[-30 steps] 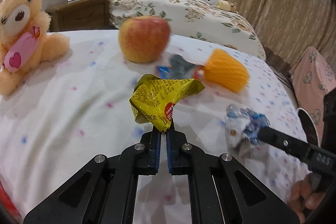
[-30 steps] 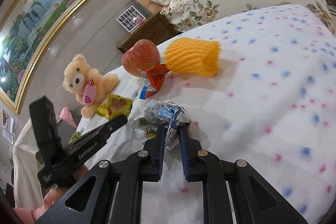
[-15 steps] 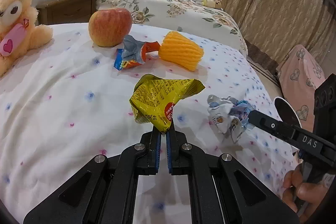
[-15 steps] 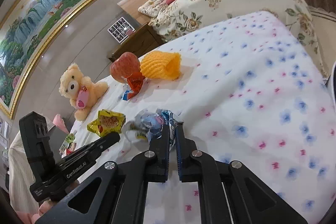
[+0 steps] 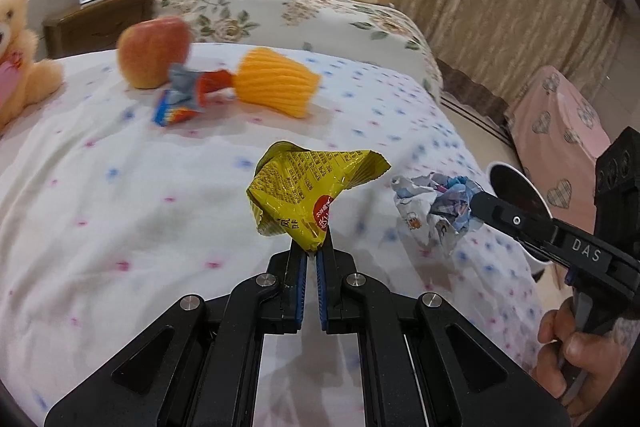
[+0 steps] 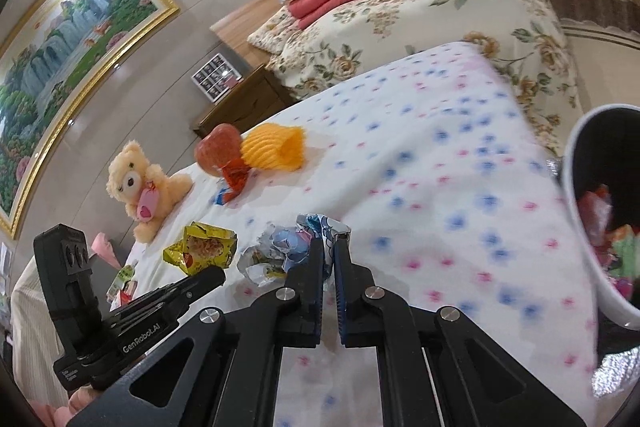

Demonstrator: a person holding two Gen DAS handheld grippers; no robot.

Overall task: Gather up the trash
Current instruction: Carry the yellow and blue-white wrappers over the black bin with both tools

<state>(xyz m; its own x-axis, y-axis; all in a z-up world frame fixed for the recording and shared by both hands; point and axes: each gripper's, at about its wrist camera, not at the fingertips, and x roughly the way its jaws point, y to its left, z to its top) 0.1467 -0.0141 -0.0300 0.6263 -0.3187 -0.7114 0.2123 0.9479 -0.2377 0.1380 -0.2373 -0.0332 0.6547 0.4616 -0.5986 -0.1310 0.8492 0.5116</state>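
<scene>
My left gripper [image 5: 311, 254] is shut on a yellow snack wrapper [image 5: 304, 195] and holds it above the bed. My right gripper [image 6: 329, 247] is shut on a crumpled white-and-blue wrapper [image 6: 280, 251], also held above the bed; it shows in the left wrist view [image 5: 436, 207]. The yellow wrapper shows in the right wrist view [image 6: 202, 247]. A white bin [image 6: 576, 227] with a black inside holds several wrappers at the bed's right edge; its rim shows in the left wrist view [image 5: 516, 183]. An orange-blue wrapper [image 5: 188, 95] lies on the bed by the apple.
On the white spotted bedspread [image 5: 120, 187] lie an apple [image 5: 154, 53], an orange foam fruit net [image 5: 276, 83] and a teddy bear [image 5: 16, 47]. A second floral bed [image 5: 300, 15], a wooden nightstand [image 5: 92, 23] and a pink-covered stool [image 5: 560, 123] stand around.
Both grippers have moved right toward the bed's edge with their wrappers held. The white bin has come into the right wrist view.
</scene>
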